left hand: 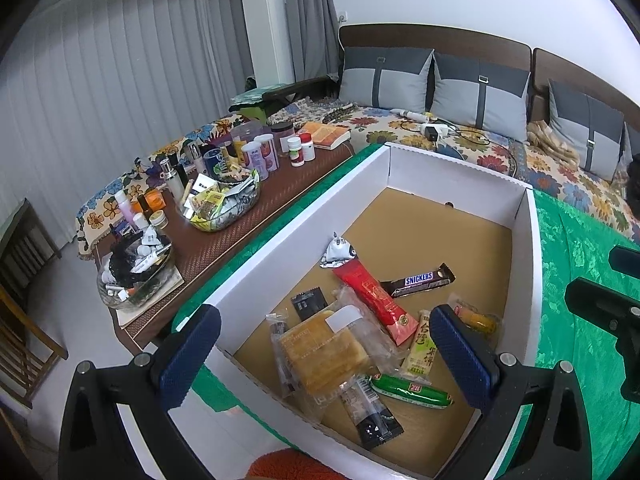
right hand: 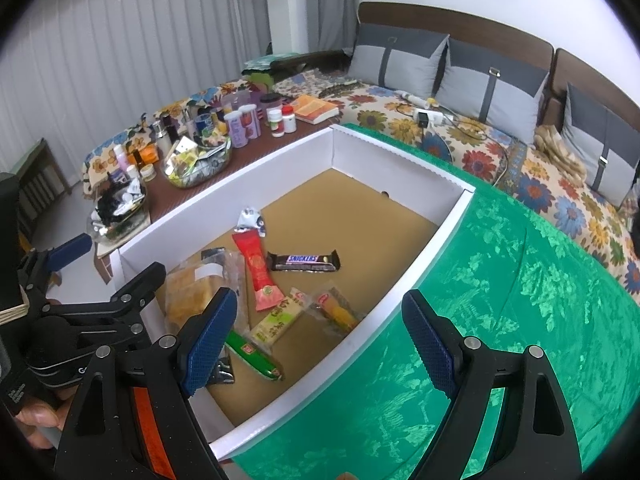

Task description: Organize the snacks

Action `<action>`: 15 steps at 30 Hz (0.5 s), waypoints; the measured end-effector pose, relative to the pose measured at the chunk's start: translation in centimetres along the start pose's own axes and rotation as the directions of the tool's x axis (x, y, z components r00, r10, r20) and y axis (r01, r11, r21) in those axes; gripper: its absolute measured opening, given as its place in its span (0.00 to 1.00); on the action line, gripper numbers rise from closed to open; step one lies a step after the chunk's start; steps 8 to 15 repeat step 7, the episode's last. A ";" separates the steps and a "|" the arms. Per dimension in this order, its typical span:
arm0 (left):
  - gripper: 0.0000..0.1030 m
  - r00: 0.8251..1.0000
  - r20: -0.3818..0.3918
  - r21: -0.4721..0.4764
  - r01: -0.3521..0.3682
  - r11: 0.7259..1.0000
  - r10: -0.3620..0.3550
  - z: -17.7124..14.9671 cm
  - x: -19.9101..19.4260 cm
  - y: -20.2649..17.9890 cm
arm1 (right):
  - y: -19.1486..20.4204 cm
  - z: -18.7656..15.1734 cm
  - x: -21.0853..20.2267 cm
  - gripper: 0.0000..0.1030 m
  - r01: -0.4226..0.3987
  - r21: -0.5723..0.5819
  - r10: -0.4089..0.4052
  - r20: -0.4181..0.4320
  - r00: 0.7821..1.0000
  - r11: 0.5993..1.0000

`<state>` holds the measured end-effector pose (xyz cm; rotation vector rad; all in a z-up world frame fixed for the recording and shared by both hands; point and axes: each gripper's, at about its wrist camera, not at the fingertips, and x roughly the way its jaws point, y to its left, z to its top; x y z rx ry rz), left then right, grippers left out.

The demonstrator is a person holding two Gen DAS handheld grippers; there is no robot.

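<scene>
**Two open grippers over a box of snacks**

A white cardboard box (left hand: 524, 248) w/ a brown floor sits on a green patterned cloth (right hand: 500, 280). Inside lie loose snacks, clustered toward the near end: a Snickers bar (left hand: 418, 280), a red stick pack (left hand: 376, 300) beside it, a clear-wrapped bread pack (left hand: 320, 352), a green sausage-shaped pack (left hand: 412, 390), a cream rice-cracker pack (left hand: 420, 348), a yellow-orange wrapped snack (right hand: 340, 312), a silver pouch (left hand: 338, 252) and two dark sachets (labels too small to read).

The left gripper (left hand: 324, 356) hangs above the box's near end, jaws wide apart, nothing between the pads. The right gripper (right hand: 320, 344) hangs over the box's right wall, jaws also spread wide & empty; one finger is over the box, the other over the cloth.

Behind: a brown table (left hand: 280, 196) crowded w/ bottles, jars and glass bowls, then a floral-covered sofa (right hand: 540, 184) w/ grey cushions.
</scene>
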<state>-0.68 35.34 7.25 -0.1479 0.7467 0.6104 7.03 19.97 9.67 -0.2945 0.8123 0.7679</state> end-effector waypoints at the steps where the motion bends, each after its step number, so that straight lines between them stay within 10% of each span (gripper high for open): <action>1: 1.00 1.000 -0.001 0.002 0.001 1.000 -0.001 -0.1 0.1 0.0 | 0.0 -0.2 0.1 0.85 -0.001 -0.001 0.001 -0.001 1.000 1.000; 15: 1.00 1.000 -0.003 0.006 -0.002 1.000 0.002 -0.1 0.5 0.0 | -0.2 -0.4 0.1 0.85 -0.005 0.001 0.005 -0.003 1.000 1.000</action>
